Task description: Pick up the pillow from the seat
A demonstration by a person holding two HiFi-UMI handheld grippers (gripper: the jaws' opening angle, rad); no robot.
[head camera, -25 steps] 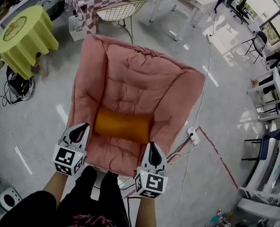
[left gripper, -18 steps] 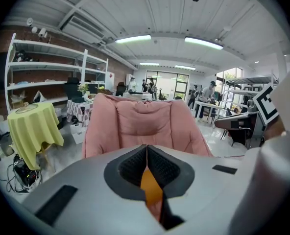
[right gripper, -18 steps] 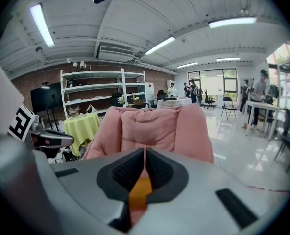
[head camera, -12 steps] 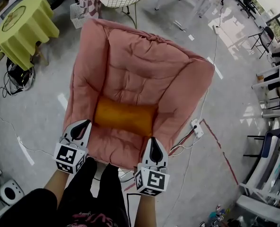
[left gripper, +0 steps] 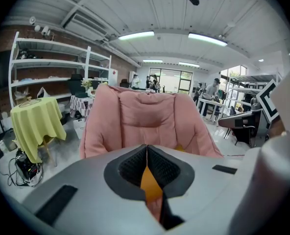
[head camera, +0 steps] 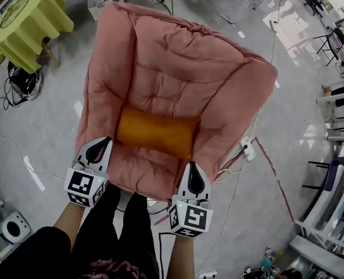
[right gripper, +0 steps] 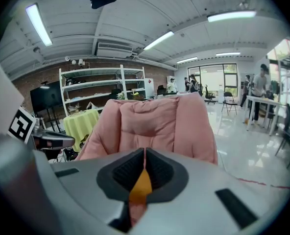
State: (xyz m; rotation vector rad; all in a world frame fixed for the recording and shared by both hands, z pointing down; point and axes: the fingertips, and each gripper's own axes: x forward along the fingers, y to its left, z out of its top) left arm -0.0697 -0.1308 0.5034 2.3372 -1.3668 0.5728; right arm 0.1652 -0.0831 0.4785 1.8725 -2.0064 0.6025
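Note:
An orange bolster pillow (head camera: 156, 132) lies across the seat of a padded pink armchair (head camera: 178, 57). My left gripper (head camera: 100, 143) hovers at the seat's front left corner, just short of the pillow's left end, jaws shut and empty. My right gripper (head camera: 192, 169) is at the seat's front right edge, below the pillow's right end, also shut and empty. In the left gripper view the shut jaws (left gripper: 146, 153) point at the chair (left gripper: 145, 116), and a sliver of the pillow (left gripper: 150, 182) shows below them. The right gripper view shows the same: shut jaws (right gripper: 144, 155), pillow (right gripper: 141, 187), chair (right gripper: 152, 121).
A round table with a yellow cloth (head camera: 27, 19) stands to the chair's left, with cables and a black box (head camera: 22, 81) beneath. A power strip (head camera: 247, 150) and red floor tape (head camera: 273, 176) lie to the right. White racks (head camera: 334, 214) line the right side. The person's legs (head camera: 119, 225) are below.
The head view has closed in on the chair, which now fills more of the frame. Both grippers stay shut at the seat's front edge, the right one slightly lower in view.

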